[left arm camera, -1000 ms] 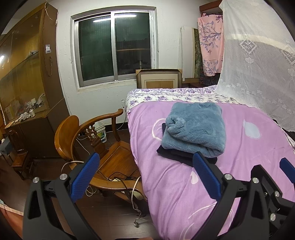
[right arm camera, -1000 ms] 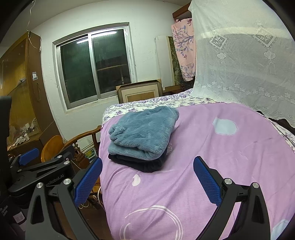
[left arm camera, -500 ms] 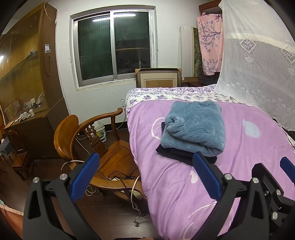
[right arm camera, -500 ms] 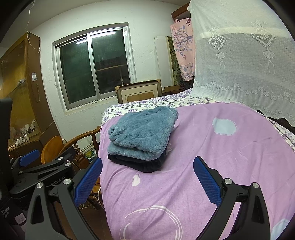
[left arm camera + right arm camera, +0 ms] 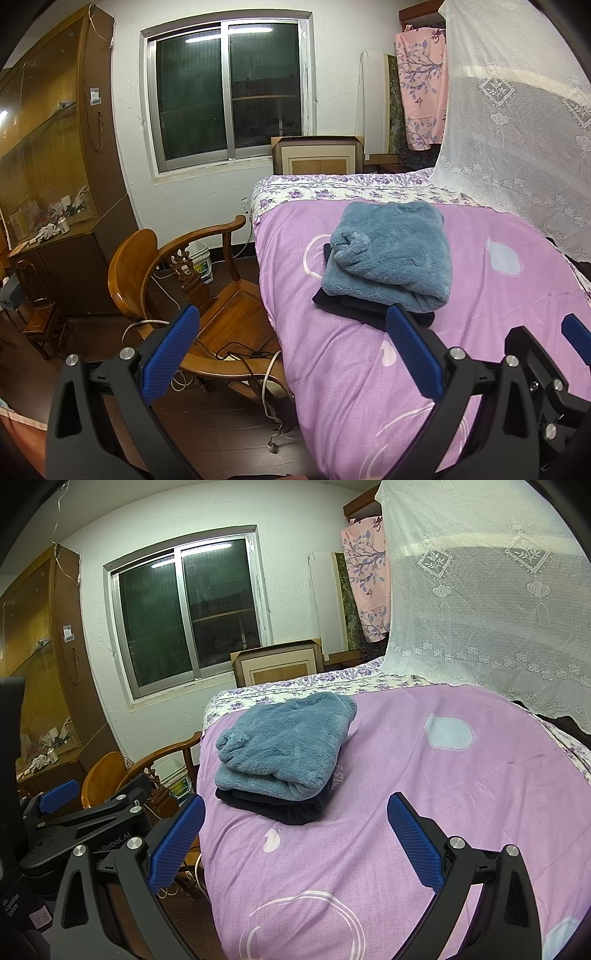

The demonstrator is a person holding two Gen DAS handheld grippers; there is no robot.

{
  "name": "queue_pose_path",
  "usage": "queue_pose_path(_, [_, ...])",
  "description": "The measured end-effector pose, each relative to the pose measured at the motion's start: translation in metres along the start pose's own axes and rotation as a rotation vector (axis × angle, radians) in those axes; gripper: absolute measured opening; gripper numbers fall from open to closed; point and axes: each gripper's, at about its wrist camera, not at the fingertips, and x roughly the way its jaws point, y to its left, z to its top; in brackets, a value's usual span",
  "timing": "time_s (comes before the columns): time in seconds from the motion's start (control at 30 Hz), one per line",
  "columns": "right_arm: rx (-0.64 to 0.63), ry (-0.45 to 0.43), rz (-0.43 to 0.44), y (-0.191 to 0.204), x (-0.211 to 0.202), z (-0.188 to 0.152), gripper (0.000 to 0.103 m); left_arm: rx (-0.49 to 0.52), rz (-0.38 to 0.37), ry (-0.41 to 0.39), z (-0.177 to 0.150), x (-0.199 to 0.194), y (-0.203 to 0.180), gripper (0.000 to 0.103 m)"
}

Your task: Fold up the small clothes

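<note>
A wooden armchair stands beside the bed, with cables trailing on the dark floor beneath it. A glass-fronted wooden cabinet lines the left wall. A dark sliding window sits behind, and a white lace curtain hangs at right.

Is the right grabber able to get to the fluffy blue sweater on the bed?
Probably yes. The right gripper is open and empty, and only bare purple bedspread lies between it and the blue sweater, which sits uncovered on top of a dark folded garment.
</note>
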Motion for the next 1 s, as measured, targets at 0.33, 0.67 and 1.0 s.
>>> queue_pose_path(0.33, [0.001, 0.0, 0.002, -0.0002, -0.0003, 0.0, 0.1, 0.002, 0.0, 0.003, -0.003, 0.0014, -0.0019, 0.099])
queue_pose_path(0.67, [0.004, 0.004, 0.001, -0.0012, -0.0006, -0.0003, 0.1, 0.006, -0.009, 0.008, -0.0048, 0.0042, -0.0038, 0.099])
queue_pose_path(1.0, [0.008, 0.003, 0.002, -0.0012, 0.0008, -0.0008, 0.1, 0.016, -0.003, 0.006, -0.002, 0.0024, -0.0046, 0.099])
